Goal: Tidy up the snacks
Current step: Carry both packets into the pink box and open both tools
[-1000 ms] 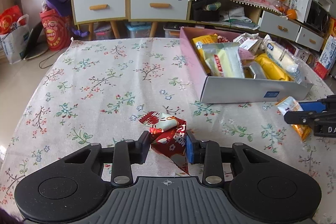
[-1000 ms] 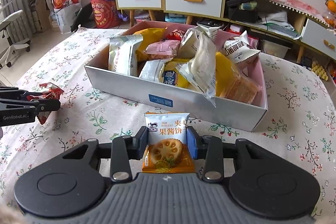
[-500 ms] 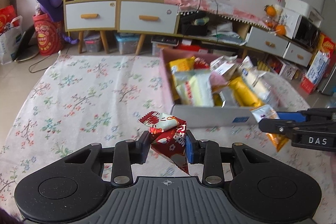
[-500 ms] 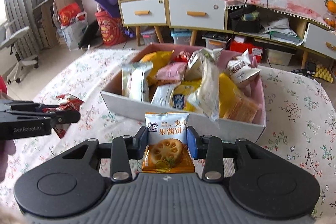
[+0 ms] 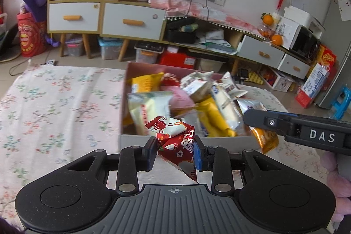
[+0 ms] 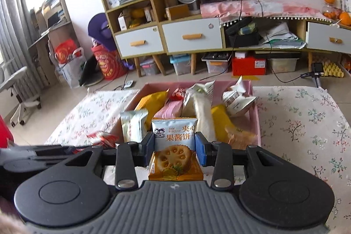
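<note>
**Above the snack box, a packet in each gripper**

On the flowered tablecloth [image 5: 54, 102] stands an open cardboard box [image 5: 136, 139] with pink inner walls and a grey outer front. It is crowded with wrapped snacks: a yellow bag [image 6: 151, 102] at the back left, a pale pink packet [image 6: 171, 109] beside it, a cream-and-white packet [image 5: 149, 109] along the left wall, a long white bread roll in clear wrap [image 6: 203, 117] standing up through the middle, a white packet with dark print [image 6: 237, 100] leaning at the back right corner, and yellow packs [image 5: 212, 120] near the front.

The left gripper [image 5: 175, 151] is clenched on a red and white wrapper [image 5: 175, 135], held above the box's front left corner. The right gripper [image 6: 174, 150] grasps a jam biscuit packet [image 6: 174, 146], blue-white above and orange below, held upright over the front wall of the box. The two grippers hang close together, side by side, both clear of the cloth.
</note>
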`<state>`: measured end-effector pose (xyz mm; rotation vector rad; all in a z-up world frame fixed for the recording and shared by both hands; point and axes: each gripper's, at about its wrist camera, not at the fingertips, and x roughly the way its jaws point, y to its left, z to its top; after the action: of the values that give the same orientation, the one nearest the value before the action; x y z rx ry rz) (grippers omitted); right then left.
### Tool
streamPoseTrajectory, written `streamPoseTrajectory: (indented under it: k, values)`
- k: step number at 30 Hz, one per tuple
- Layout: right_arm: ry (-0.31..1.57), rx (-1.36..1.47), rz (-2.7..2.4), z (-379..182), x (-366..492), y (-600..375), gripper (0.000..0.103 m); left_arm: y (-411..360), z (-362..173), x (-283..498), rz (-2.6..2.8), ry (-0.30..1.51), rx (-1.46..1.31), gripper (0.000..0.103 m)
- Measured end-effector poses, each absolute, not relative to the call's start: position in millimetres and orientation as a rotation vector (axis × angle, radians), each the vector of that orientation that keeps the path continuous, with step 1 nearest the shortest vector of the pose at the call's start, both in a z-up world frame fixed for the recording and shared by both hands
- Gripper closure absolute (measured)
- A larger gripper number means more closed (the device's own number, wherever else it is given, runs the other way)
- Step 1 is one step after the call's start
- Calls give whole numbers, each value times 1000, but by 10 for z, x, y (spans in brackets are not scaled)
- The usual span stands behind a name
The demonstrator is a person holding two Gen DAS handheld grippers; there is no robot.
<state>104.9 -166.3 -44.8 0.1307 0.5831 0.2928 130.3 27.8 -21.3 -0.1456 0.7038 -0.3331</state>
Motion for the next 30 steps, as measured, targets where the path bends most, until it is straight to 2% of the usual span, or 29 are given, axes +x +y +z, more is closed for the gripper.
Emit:
streamPoseTrajectory:
  k: [16, 30]
  values:
    - [563, 267, 138, -551, 1387, -2126, 67, -130, -281, 1657, -348, 693, -188, 72]
    - [588, 304, 124, -691, 1543, -2239, 67, -440, -406, 1793, -355, 671, -100, 72]
